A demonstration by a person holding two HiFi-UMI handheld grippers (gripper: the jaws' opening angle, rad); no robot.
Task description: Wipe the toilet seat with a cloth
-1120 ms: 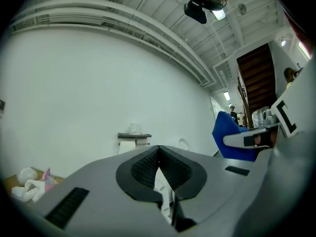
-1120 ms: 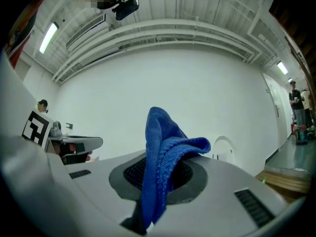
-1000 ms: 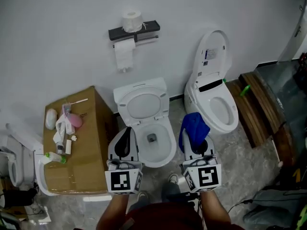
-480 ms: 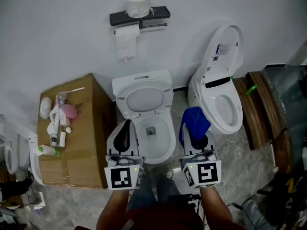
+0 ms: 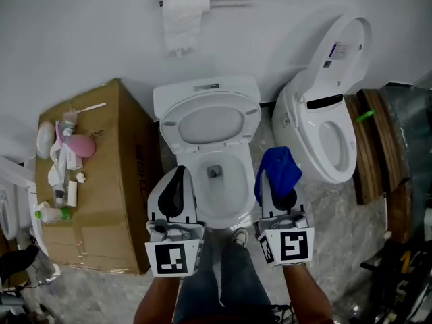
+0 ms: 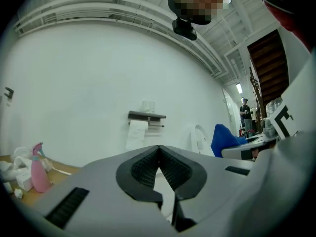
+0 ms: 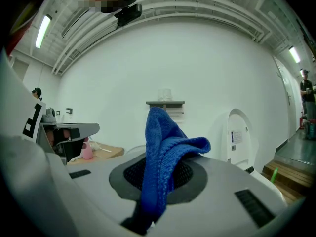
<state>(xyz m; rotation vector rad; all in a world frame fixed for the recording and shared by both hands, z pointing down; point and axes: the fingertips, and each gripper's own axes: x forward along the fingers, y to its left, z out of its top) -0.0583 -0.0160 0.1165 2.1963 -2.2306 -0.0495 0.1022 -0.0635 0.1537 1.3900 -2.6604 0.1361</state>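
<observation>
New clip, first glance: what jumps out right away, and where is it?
The bright blue cloth pinched in the right tool stands out most, just right of the white toilet at the centre, whose lid is raised. The left tool is shut and empty on that toilet's left. A second toilet stands further right, and a cardboard box with small items on top sits at the left.

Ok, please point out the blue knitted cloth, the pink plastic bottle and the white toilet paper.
blue knitted cloth (image 7: pixel 159 142), right gripper view, upright fold.
pink plastic bottle (image 5: pixel 82 145), head view, its body.
white toilet paper (image 5: pixel 183 20), head view, hanging sheet.
</observation>
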